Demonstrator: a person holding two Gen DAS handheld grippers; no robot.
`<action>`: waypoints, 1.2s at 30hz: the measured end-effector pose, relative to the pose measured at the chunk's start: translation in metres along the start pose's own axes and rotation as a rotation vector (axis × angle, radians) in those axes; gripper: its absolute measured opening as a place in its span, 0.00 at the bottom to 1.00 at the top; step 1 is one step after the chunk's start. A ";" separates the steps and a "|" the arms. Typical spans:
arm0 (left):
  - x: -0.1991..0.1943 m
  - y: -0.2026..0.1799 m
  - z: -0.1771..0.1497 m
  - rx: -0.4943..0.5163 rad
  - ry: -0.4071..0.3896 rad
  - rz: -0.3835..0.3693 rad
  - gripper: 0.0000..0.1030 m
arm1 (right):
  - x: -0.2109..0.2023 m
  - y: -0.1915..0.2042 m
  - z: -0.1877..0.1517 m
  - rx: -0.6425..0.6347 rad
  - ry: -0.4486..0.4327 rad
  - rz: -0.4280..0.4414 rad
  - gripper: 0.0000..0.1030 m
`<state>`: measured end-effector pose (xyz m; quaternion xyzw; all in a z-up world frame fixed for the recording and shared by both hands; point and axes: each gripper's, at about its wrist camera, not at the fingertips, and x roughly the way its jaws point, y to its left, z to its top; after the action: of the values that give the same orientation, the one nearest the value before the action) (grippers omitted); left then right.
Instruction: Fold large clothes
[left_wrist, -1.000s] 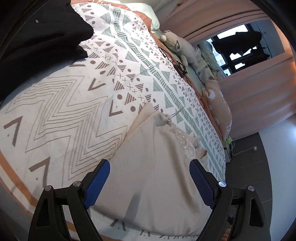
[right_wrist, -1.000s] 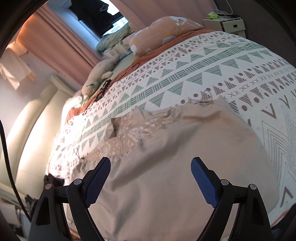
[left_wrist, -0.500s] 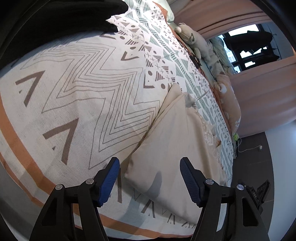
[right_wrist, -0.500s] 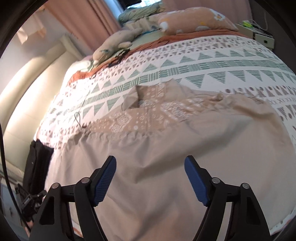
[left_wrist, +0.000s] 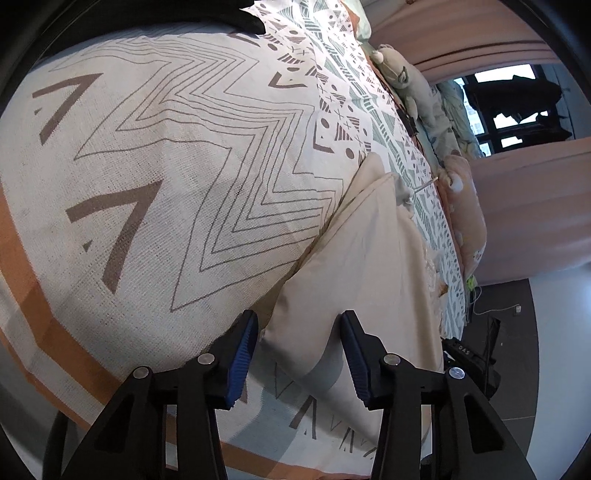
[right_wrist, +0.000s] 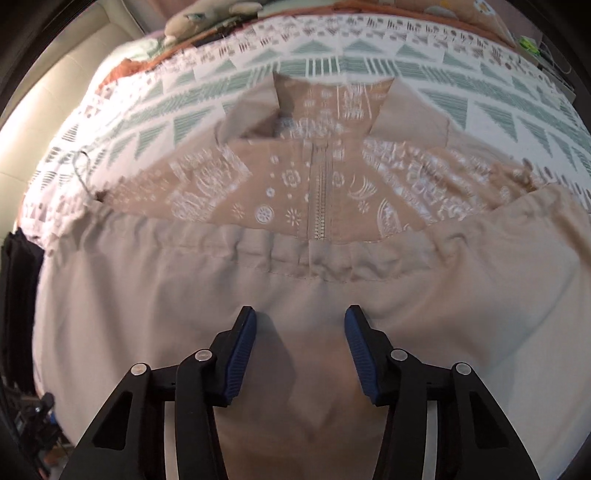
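Observation:
A large beige dress (right_wrist: 295, 295) lies spread on the patterned bedspread (left_wrist: 166, 166). Its embroidered bodice with a zipper (right_wrist: 319, 192) is at the far side, its plain skirt near me. My right gripper (right_wrist: 300, 345) is open, low over the middle of the skirt, with only flat cloth between its jaws. In the left wrist view the dress (left_wrist: 369, 258) shows as a folded beige panel. My left gripper (left_wrist: 298, 349) is open with its jaws on either side of the panel's near corner.
Black clothing (left_wrist: 251, 14) lies at the far left of the bed. Plush toys (left_wrist: 399, 70) and a peach pillow (left_wrist: 465, 214) line the far side by the curtains. The floor with a cable (left_wrist: 517, 306) lies past the bed's right edge.
Both grippers have narrowed their jaws and moved lower and closer to the dress. The left one has come to the panel's near corner, the right one has centred on the zipper line.

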<state>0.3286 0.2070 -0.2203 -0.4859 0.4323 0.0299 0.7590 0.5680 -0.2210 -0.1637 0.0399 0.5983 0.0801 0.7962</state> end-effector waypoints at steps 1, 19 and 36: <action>0.000 0.000 0.000 -0.002 -0.001 0.000 0.46 | 0.002 0.001 0.001 -0.009 -0.015 -0.016 0.36; -0.006 0.007 -0.004 -0.039 0.004 -0.015 0.45 | -0.035 -0.017 0.062 0.050 -0.174 -0.005 0.02; -0.023 0.014 -0.014 -0.115 0.026 -0.198 0.80 | -0.031 -0.042 0.051 0.088 -0.174 0.149 0.56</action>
<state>0.2991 0.2125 -0.2169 -0.5692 0.3894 -0.0269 0.7237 0.6116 -0.2656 -0.1273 0.1260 0.5254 0.1087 0.8344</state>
